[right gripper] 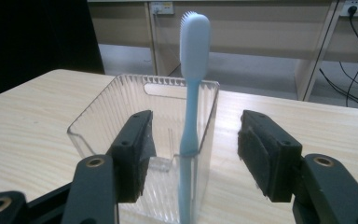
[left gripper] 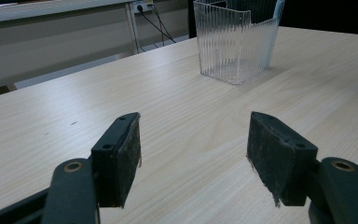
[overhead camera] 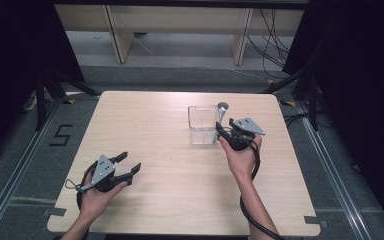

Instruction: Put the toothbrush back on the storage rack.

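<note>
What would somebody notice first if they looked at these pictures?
Probably the light blue toothbrush with a white head, standing upright in the near corner of a clear ribbed plastic box on the pale wooden table. The right gripper waits open just before it, while the left gripper rests open, far off.

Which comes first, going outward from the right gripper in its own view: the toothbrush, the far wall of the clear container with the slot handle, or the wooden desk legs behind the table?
1. Toothbrush, standing between the open jaws of the right gripper, in the container's near corner.
2. Container's far wall, behind the brush.
3. Desk legs, beyond the table's far edge.
</note>
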Tool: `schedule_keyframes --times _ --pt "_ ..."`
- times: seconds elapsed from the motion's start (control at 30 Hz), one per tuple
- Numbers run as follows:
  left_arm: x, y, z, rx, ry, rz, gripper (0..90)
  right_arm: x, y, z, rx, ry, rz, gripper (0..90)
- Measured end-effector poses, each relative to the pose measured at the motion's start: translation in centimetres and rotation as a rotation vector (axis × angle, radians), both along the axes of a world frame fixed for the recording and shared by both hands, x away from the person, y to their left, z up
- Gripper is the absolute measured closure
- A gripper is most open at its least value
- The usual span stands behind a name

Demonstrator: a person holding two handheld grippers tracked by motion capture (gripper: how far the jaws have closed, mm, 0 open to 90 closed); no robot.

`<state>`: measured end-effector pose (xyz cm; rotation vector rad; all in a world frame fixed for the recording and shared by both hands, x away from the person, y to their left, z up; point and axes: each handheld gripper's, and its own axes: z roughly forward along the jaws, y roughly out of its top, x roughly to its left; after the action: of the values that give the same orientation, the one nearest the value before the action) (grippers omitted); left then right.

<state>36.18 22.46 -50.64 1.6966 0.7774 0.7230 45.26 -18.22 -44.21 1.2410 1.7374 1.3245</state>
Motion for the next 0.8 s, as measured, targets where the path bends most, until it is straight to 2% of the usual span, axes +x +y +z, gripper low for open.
schedule_keyframes --times 0.13,0.27,0.33,0.4,0.57,0.6,0.63,0.67,0.73,0.8 --pt "0.0 0.1 0.0 0.000 0.000 0.002 34.5 -1.0 -0.5 -0.1 -0.010 0.001 0.012 44.7" --pt "0.0 0.1 0.0 -0.002 0.002 0.004 34.5 -2.2 -0.9 -0.4 -0.006 0.024 0.017 44.7" --pt "0.2 0.1 -0.1 -0.008 -0.017 -0.010 34.5 -2.6 -1.1 -0.5 -0.015 0.024 0.026 44.7" --pt "0.0 0.1 -0.1 0.001 0.005 0.003 34.5 -3.2 -1.4 -0.6 -0.022 0.027 0.031 44.7" --pt "0.0 0.1 -0.2 -0.002 0.008 0.005 34.5 -4.7 -1.9 -1.1 -0.031 0.041 0.027 44.8" --pt "0.0 0.1 -0.2 -0.002 0.009 0.006 34.5 -4.9 -2.0 -1.2 -0.030 0.039 0.042 44.8" --pt "0.0 0.1 -0.2 -0.003 0.009 0.006 34.5 -5.3 -2.0 -1.3 -0.027 0.052 0.026 44.8" --pt "0.0 0.2 -0.2 -0.003 0.007 0.007 34.5 -5.5 -2.2 -1.5 -0.028 0.047 0.047 44.8" --pt "0.0 0.2 -0.2 -0.002 0.008 0.009 34.5 -6.0 -2.5 -1.6 -0.047 0.048 0.037 44.8" --pt "0.1 0.3 -0.3 -0.005 0.009 0.011 34.5 -6.6 -2.7 -1.8 -0.042 0.048 0.036 44.8"
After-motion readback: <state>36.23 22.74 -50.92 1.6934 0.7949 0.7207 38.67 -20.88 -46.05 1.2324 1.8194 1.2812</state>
